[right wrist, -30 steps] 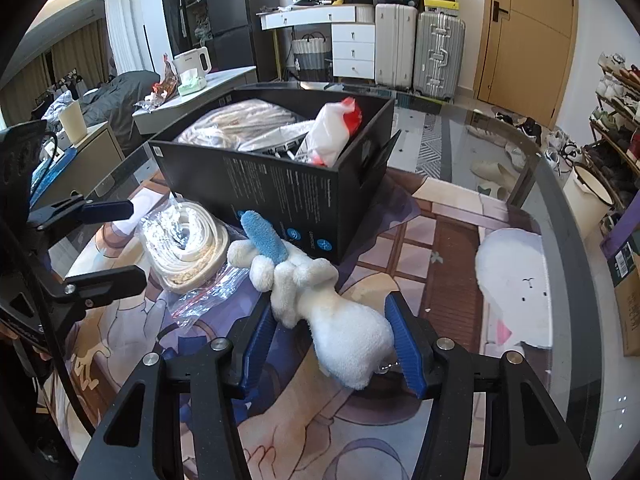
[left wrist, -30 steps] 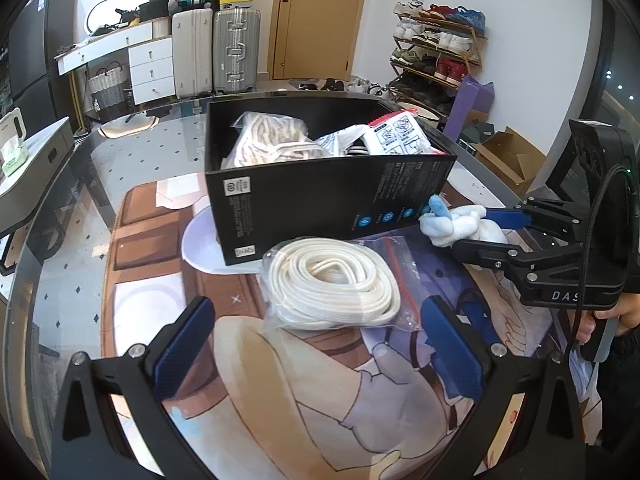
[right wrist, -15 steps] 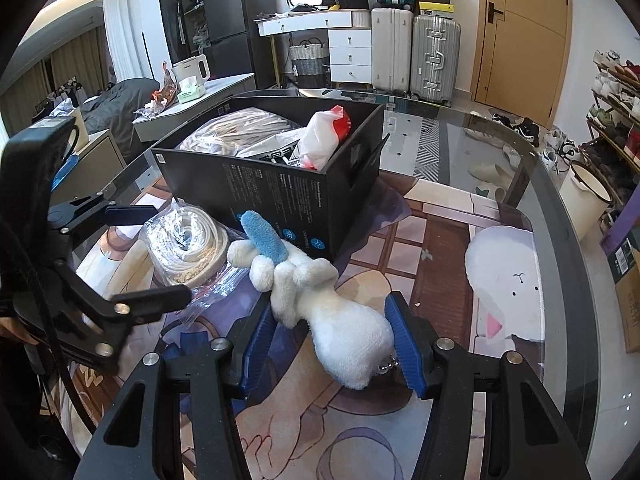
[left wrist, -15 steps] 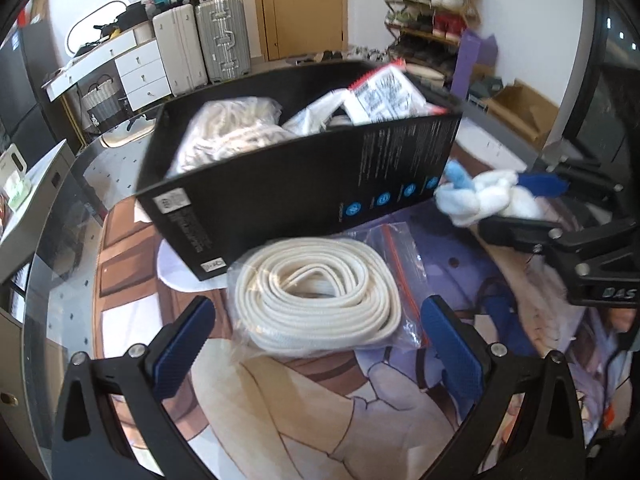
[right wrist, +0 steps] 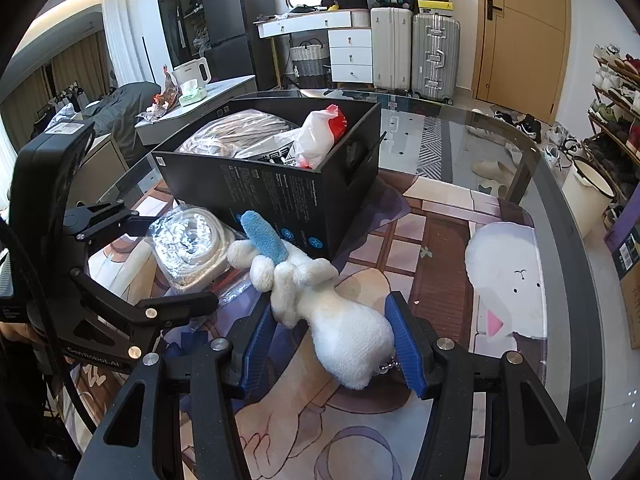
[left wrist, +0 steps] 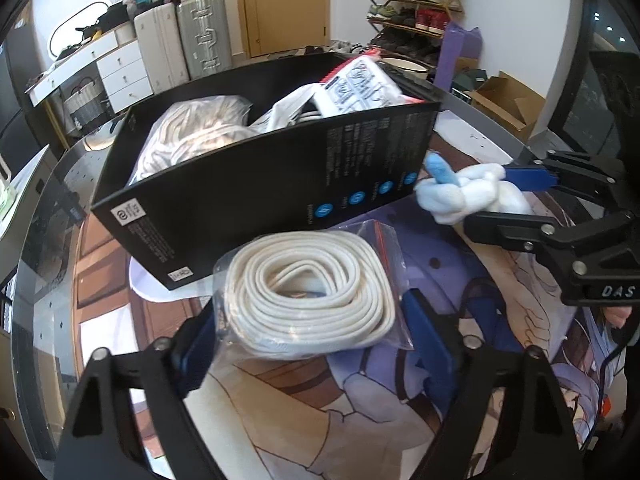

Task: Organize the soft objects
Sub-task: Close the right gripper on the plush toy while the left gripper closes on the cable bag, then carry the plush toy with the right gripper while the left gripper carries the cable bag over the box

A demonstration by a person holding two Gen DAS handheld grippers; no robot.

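Observation:
A clear bag of coiled white rope (left wrist: 308, 296) lies on the mat against the black box (left wrist: 256, 184). My left gripper (left wrist: 310, 344) straddles the bag, its blue pads touching both sides. A white plush toy with a blue ear (right wrist: 320, 300) lies on the mat between the blue pads of my right gripper (right wrist: 328, 344), which close on its body. The toy (left wrist: 468, 196) and right gripper also show at the right of the left wrist view. The bagged rope (right wrist: 192, 244) and left gripper (right wrist: 160, 264) show at the left of the right wrist view. The box (right wrist: 288, 192) holds bagged soft items.
The printed mat (right wrist: 440, 240) covers a glass table (right wrist: 560, 220). A white round rabbit-face pad (right wrist: 508, 280) lies to the right. Suitcases (right wrist: 412, 52), drawers, a shoe rack and a door stand beyond the table.
My left gripper has moved forward and closed in around the bagged rope, pads now against its sides. My right gripper has stayed around the plush toy.

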